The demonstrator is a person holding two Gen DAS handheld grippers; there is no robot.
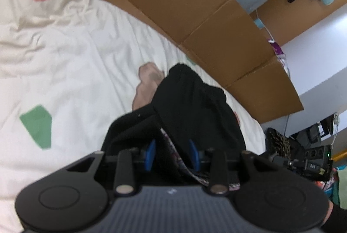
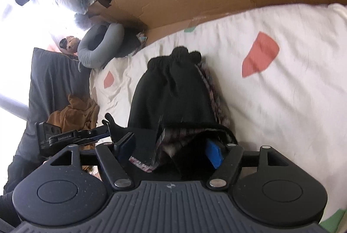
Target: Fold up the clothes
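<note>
A black garment (image 2: 173,90) with a plaid lining runs lengthwise straight away from both grippers, its gathered, ribbed end farthest off and its near hem at the fingers. It lies on the bed, and its near end is lifted. The left gripper (image 1: 172,153) is narrowly set, its blue pads closed on the black cloth and lining bunched between them. The right gripper (image 2: 171,151) stands wide: the hem hangs between its fingers, and the blue pad on the right shows clear of the fabric.

Ahead and left of the left gripper, a pink cloth (image 1: 146,85) peeks from under the garment. The bed (image 1: 76,55) wears a cream cover with red and green patches. Flattened cardboard (image 1: 195,16) lines its far edge against a pale wall. Left of the right gripper sit a grey neck pillow (image 2: 97,46), a dark cushion (image 2: 54,85) and a brown garment (image 2: 76,111).
</note>
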